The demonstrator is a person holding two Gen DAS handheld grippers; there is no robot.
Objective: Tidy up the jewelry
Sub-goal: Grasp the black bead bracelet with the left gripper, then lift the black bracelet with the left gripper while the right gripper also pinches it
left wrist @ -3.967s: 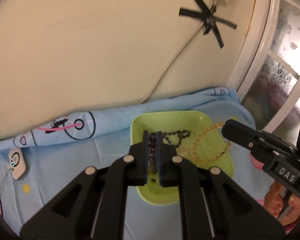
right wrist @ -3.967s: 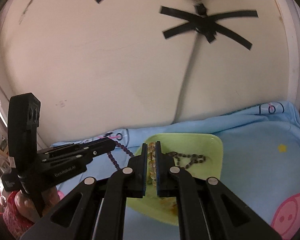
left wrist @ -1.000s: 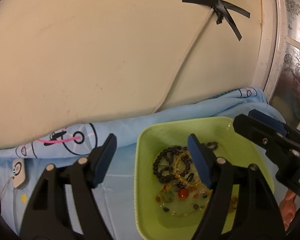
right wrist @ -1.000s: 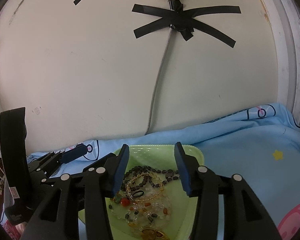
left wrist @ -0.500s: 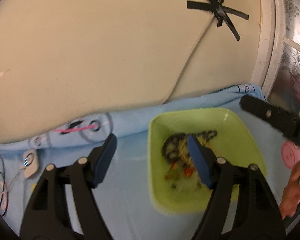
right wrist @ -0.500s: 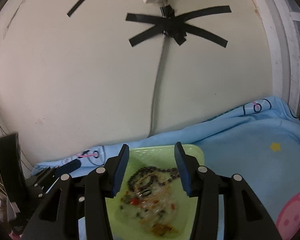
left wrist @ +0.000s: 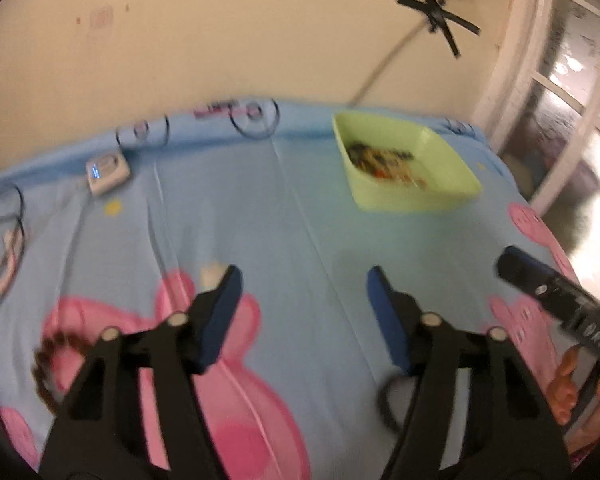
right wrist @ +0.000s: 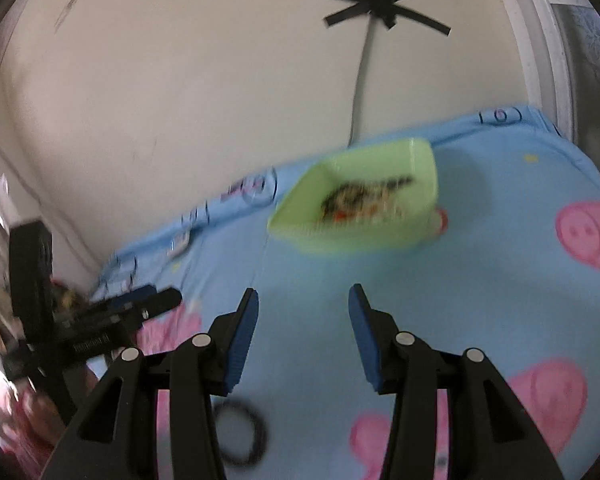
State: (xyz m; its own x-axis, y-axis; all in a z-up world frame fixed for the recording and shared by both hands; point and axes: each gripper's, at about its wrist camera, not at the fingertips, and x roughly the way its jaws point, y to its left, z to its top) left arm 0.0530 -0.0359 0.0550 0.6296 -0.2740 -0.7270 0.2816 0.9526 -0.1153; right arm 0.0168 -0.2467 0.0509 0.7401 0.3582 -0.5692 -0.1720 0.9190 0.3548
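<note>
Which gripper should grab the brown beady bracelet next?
Probably the left gripper. It is open, and the brown bead bracelet lies on the blue cloth just to its left. The right gripper, also open, is over on the other side.

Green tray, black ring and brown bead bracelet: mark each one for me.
green tray (left wrist: 440,160), left wrist view, bare inner floor
black ring (right wrist: 242,432), right wrist view, band's left arc
brown bead bracelet (left wrist: 48,354), left wrist view, upper beads
</note>
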